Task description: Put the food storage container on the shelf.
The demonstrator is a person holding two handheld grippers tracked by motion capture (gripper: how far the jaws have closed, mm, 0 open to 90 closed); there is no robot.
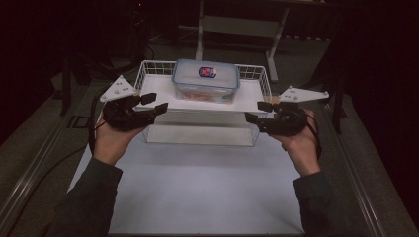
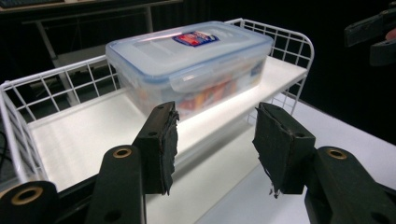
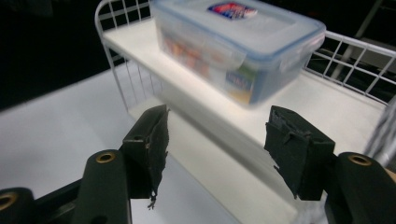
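A clear plastic box with a blue-rimmed lid [image 1: 206, 80] [image 2: 189, 60] [image 3: 238, 44] stands on the upper shelf of a white wire rack [image 1: 148, 89] [image 2: 70, 135] [image 3: 327, 102]; colourful contents show through its walls. My left gripper [image 1: 154, 102] [image 2: 215, 144] is held open at the rack's left front corner, nothing between its jaws. My right gripper [image 1: 258, 111] [image 3: 217, 149] is held open at the rack's right front corner, also with nothing in it. Both are short of the box and apart from it.
The rack sits at the far end of a white table top [image 1: 197, 187]. A grey desk frame [image 1: 237, 24] stands behind it in the dark. The right gripper [image 2: 373, 37] shows at the upper right of the left gripper view.
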